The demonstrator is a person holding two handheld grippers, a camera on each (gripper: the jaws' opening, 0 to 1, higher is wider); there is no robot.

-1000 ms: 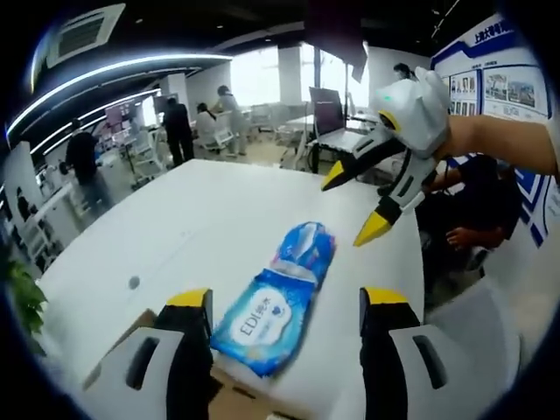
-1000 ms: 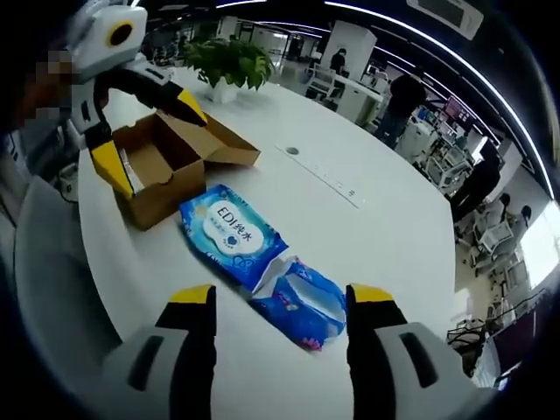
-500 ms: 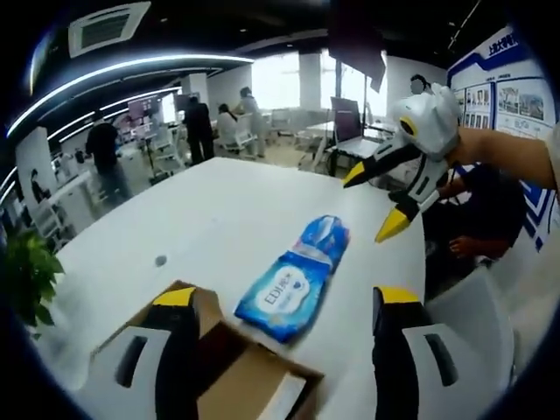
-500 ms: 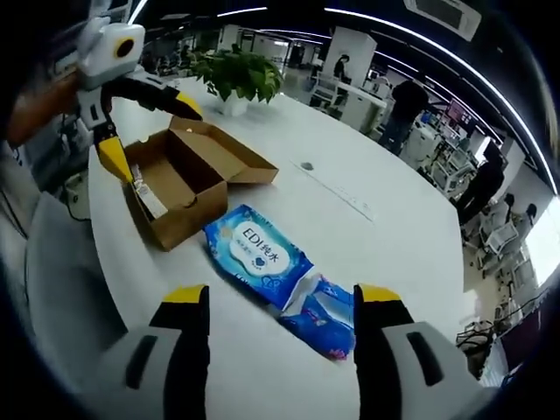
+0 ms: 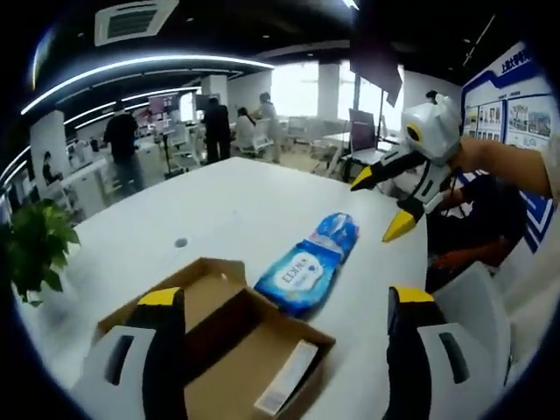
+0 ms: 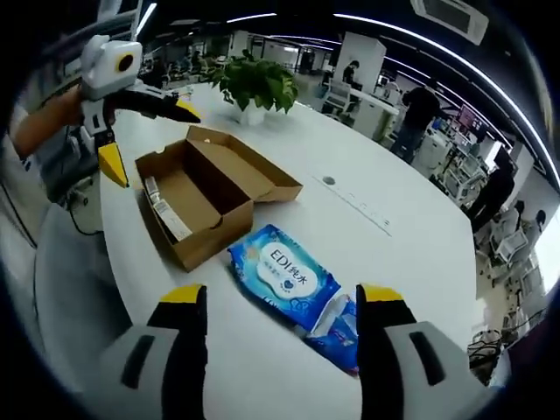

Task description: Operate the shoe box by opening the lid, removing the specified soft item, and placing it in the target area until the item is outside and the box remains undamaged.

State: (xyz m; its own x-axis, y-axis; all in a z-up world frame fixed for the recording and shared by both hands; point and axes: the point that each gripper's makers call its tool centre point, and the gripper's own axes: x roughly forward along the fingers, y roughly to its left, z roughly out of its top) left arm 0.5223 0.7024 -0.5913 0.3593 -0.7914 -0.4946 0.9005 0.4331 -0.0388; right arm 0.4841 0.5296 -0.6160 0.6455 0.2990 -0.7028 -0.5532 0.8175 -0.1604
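Observation:
A brown cardboard shoe box [image 5: 229,350] [image 6: 208,199] stands open on the white table, lid flap folded back, with a small flat carton [image 5: 282,391] [image 6: 166,212] lying inside. A blue soft wipes pack [image 5: 308,265] [image 6: 296,282] lies flat on the table just outside the box. My left gripper [image 5: 278,302] [image 6: 147,129] is open and empty, held over the box's near end. My right gripper [image 6: 282,299] [image 5: 390,203] is open and empty, hovering above the far end of the pack.
A potted green plant [image 6: 254,85] [image 5: 33,254] stands on the table beyond the box. A small round port [image 5: 180,242] [image 6: 329,181] is set in the tabletop. A seated person [image 5: 472,219] is at the table's edge. Desks and several people fill the office behind.
Both grippers have drawn back from the pack, so more of the open box shows in each view. The pack and box lie where they were.

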